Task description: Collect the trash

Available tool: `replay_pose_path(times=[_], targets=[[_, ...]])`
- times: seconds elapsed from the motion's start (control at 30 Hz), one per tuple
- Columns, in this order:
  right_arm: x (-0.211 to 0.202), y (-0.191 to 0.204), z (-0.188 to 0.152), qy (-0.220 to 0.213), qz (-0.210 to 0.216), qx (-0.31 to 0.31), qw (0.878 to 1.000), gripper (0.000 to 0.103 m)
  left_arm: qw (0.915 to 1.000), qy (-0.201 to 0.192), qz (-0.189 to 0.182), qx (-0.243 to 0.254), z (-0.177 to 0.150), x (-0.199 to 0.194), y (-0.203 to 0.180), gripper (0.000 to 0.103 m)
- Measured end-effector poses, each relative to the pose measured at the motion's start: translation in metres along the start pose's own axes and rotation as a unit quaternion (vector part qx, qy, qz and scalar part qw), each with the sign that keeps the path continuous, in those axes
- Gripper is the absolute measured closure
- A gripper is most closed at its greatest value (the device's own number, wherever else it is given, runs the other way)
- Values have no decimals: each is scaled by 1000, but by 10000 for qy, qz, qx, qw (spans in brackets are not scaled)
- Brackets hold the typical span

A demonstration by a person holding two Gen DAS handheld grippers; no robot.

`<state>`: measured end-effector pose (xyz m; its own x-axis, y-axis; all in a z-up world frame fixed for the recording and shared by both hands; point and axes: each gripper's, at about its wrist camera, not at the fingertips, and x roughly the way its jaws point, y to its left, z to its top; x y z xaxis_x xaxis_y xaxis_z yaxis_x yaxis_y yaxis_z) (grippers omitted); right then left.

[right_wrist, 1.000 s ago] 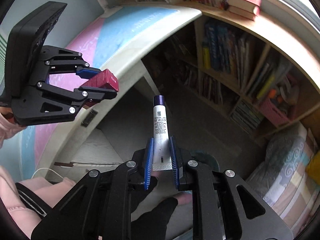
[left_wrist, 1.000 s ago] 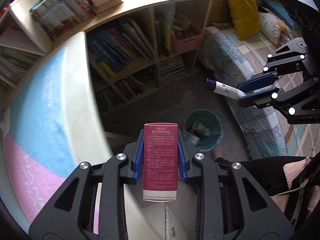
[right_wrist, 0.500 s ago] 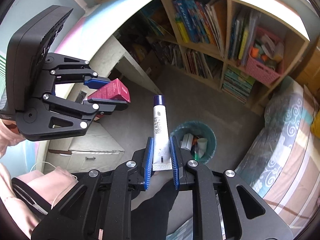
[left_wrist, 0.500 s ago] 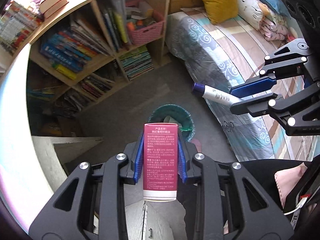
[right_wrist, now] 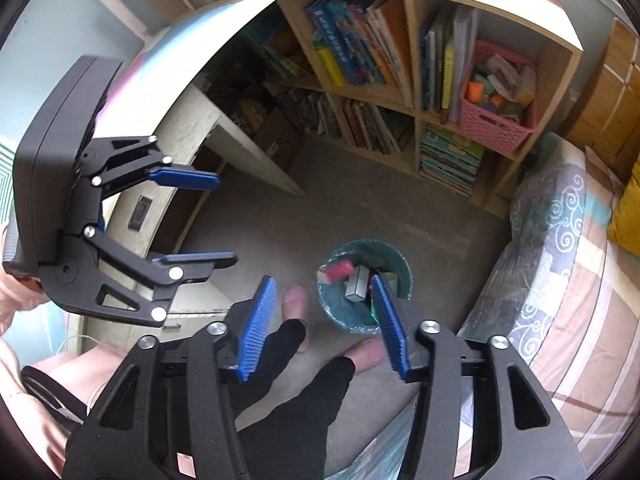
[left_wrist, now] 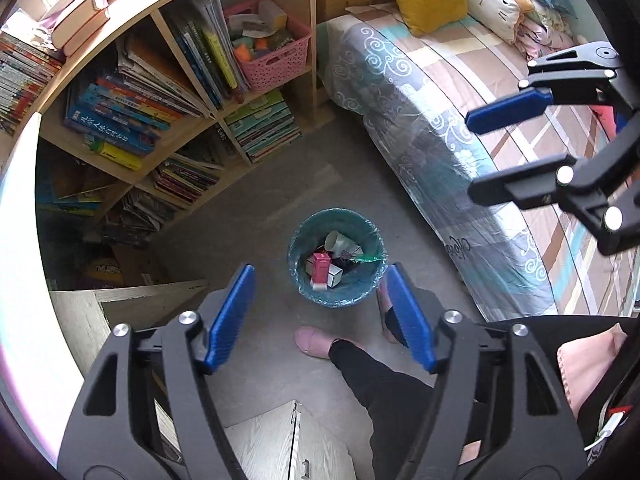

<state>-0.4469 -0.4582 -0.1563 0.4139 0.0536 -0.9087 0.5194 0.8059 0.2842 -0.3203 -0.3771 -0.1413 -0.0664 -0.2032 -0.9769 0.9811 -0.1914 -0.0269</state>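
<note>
A teal-lined trash bin stands on the grey floor below both grippers; it also shows in the right wrist view. The red box lies inside it among other rubbish; in the right wrist view it appears blurred at the bin's mouth. The tube cannot be made out. My left gripper is open and empty above the bin. My right gripper is open and empty too; it shows at the right of the left wrist view.
A wooden bookshelf full of books with a pink basket stands behind the bin. A bed is on the right. A desk cabinet is at the left. The person's slippered feet are near the bin.
Both grippers opened over the bin. The red box dropped from the left gripper into the bin and the tube left the right gripper. The view tilted further down toward the floor.
</note>
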Motion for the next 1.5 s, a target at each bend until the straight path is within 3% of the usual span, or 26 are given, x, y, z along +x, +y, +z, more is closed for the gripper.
replay_pose_path(times=[0.23, 0.4, 0.6, 0.67, 0.77, 1.0, 1.17, 1.27, 1.5], targets=[[-3, -2, 8, -52, 34, -11, 10000, 48, 9995, -119, 175, -219, -4, -14, 8, 28], [-3, 12, 21, -100, 149, -173, 9997, 44, 9967, -320, 324, -670, -15, -29, 23, 20], [1, 43, 47, -152, 300, -566, 9978, 34, 9890, -476, 578, -1277, -35, -48, 47, 12], [2, 56, 56, -160, 379, -709, 9966, 33, 9847, -518, 710, -1506, -45, -54, 56, 10], [5, 79, 72, -157, 464, -981, 9940, 24, 9765, -591, 856, -1889, -61, -65, 71, 7], [16, 135, 104, -181, 687, -1619, 9842, 15, 9512, -679, 1064, -2817, -109, -89, 107, 7], [26, 175, 122, -144, 862, -1943, 9770, 15, 9272, -754, 1266, -3445, -148, -105, 128, 7], [30, 201, 129, -144, 977, -2213, 9702, 15, 9115, -768, 1390, -3794, -172, -113, 137, 7], [44, 260, 143, -72, 1173, -2737, 9546, 15, 8665, -843, 1563, -4666, -229, -127, 158, 7]])
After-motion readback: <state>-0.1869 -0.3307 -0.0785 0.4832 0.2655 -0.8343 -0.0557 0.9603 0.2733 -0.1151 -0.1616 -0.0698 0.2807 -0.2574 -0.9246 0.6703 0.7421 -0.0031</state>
